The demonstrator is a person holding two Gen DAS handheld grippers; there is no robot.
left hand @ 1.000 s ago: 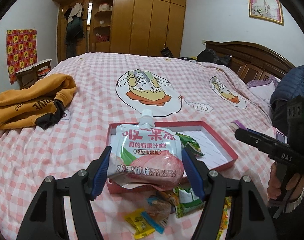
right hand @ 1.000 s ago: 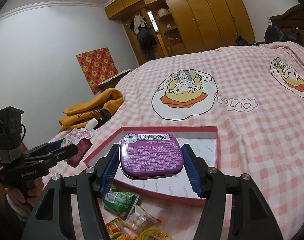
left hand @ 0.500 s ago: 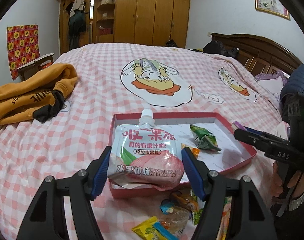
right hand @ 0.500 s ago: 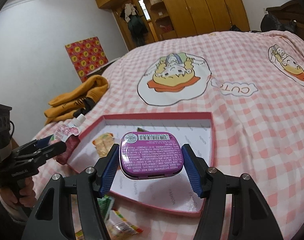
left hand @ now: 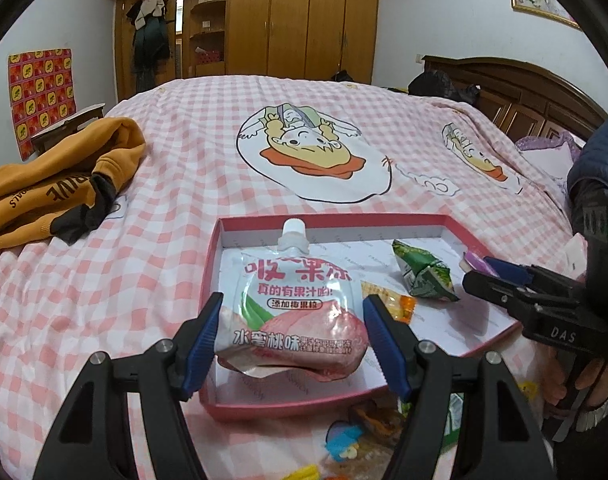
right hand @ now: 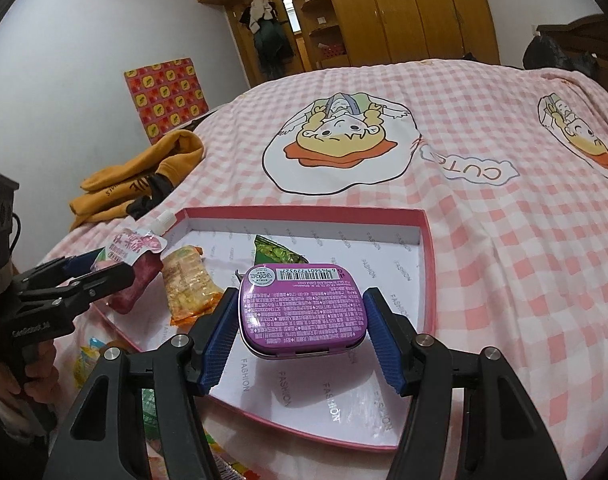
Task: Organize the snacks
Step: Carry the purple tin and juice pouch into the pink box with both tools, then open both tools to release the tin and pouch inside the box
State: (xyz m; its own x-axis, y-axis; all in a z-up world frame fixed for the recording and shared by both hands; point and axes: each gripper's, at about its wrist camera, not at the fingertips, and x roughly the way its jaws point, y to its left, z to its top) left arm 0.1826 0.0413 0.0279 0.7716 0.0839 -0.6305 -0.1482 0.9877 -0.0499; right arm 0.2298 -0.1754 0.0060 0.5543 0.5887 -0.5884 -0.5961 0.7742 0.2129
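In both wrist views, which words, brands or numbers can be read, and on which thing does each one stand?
"吸果冻", "真的有果汁哟!", "水蜜桃味": jelly pouch.
"6 945601 779327": purple tin, upside down; its small print is unreadable.
"FASHION": red box lining.
"CUTE": bedspread, upside down.
"DAS": right hand-held gripper.
Orange hoodie: lettering partly hidden.

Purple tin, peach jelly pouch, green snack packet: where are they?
purple tin point(right hand: 302, 312), right wrist view, middle of its printed back.
peach jelly pouch point(left hand: 292, 304), left wrist view, on the front label.
green snack packet point(left hand: 423, 276), left wrist view, on its crumpled wrapper.

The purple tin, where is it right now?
The purple tin is clamped in the right gripper, held over the pink tray, right of the orange packet.
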